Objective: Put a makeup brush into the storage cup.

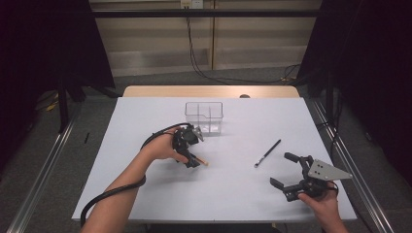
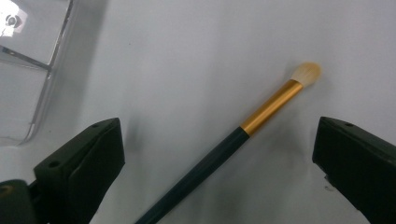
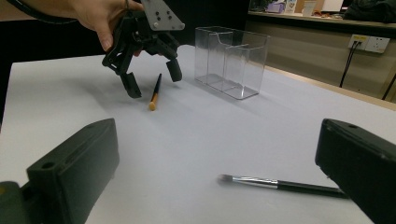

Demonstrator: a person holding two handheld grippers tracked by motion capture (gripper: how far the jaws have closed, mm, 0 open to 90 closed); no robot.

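Observation:
A makeup brush (image 2: 271, 105) with a dark handle, gold ferrule and cream bristles lies on the white table. My left gripper (image 2: 217, 135) is open and straddles it, one jaw on each side, not touching. In the high view the left gripper (image 1: 190, 156) is left of centre, with the brush tip (image 1: 204, 163) poking out to its right. The right gripper view shows the same left gripper (image 3: 153, 83) over the brush (image 3: 155, 93). A second, black brush (image 1: 267, 153) with a silver ferrule (image 3: 254, 180) lies just ahead of my open right gripper (image 1: 280, 169), nothing between its jaws (image 3: 215, 140).
A clear plastic organiser (image 1: 204, 116) with several compartments stands empty behind the left gripper, also seen as the clear box (image 3: 231, 60) and its corner (image 2: 28, 70). The white table (image 1: 243, 194) ends near my right hand at the front right.

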